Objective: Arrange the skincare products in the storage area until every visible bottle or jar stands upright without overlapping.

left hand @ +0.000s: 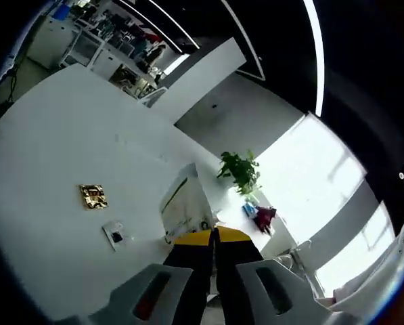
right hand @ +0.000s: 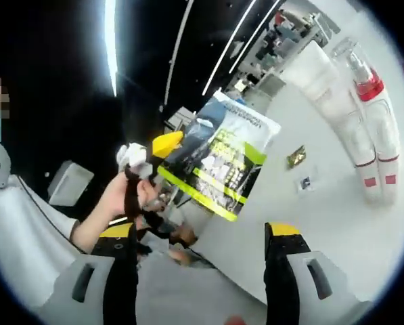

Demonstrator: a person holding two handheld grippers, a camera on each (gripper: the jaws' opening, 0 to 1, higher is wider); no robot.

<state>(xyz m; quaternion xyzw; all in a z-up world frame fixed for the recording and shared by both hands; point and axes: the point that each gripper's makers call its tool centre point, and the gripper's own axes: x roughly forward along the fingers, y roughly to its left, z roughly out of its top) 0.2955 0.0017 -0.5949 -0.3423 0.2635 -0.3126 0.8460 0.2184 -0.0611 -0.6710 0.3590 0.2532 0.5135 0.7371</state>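
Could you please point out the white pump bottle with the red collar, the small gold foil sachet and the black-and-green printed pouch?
White pump bottle (right hand: pixel 376 128), right gripper view, body below the red collar.
Gold foil sachet (left hand: pixel 93 196), left gripper view, centre.
Black-and-green pouch (right hand: pixel 222 159), right gripper view, printed front.

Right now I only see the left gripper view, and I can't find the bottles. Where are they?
Observer: The right gripper view has white bottles with red bands, on the same table as your gold packet.
Operator: What is my left gripper holding?
Observer: A black and green pouch. The left gripper looks to be pinching its edge.
Operator: Is the right gripper busy?
Observer: No, the right gripper is open with nothing in it.
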